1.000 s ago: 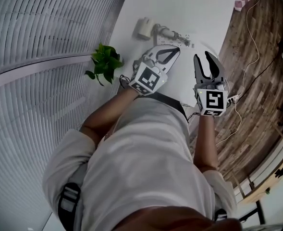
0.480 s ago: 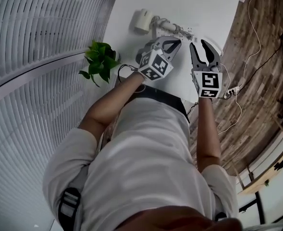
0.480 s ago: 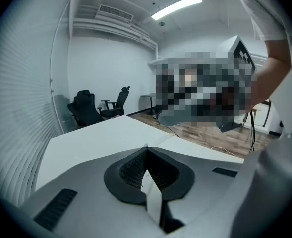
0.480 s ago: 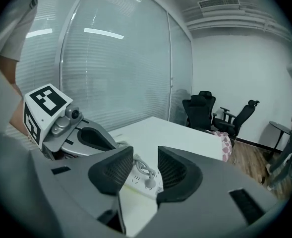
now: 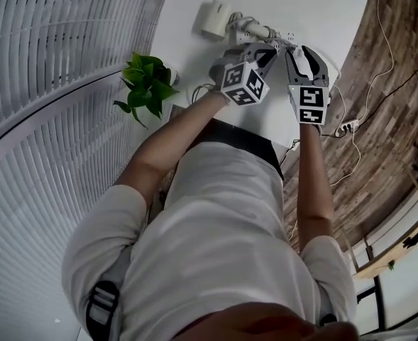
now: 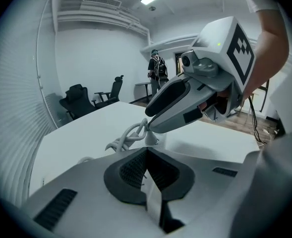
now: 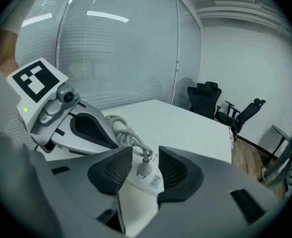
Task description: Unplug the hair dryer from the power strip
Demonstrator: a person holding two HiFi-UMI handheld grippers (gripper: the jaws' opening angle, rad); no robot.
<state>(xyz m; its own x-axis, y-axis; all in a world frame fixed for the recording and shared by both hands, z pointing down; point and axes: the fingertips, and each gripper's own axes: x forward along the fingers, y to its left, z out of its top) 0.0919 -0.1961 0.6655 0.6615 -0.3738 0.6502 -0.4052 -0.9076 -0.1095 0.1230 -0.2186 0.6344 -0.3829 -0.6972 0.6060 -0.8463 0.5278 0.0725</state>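
The white hair dryer [image 5: 212,20] lies at the far side of the white table [image 5: 322,13]. Its coiled cord [image 7: 126,133] leads to a white plug [image 7: 144,168] seated in the white power strip [image 7: 153,183]. My right gripper [image 7: 145,157] hovers just over the strip; its jaws are opening and straddle the plug without pressing on it. My left gripper [image 6: 146,152] is shut on nothing, its tip aimed at the cord [image 6: 128,138] and plug [image 6: 150,139]. In the head view the left gripper [image 5: 269,48] and right gripper [image 5: 299,52] sit side by side over the strip [image 5: 269,33].
A potted green plant [image 5: 146,84] stands at the table's left edge by the slatted blinds. Loose cables and a small socket block [image 5: 345,128] lie on the wooden floor to the right. Office chairs [image 7: 210,100] stand beyond the table, and a person [image 6: 157,68] stands far back.
Both grippers have dropped and moved forward from over the table's near part to the power strip. The right jaws have spread wider. The left jaws stayed shut.
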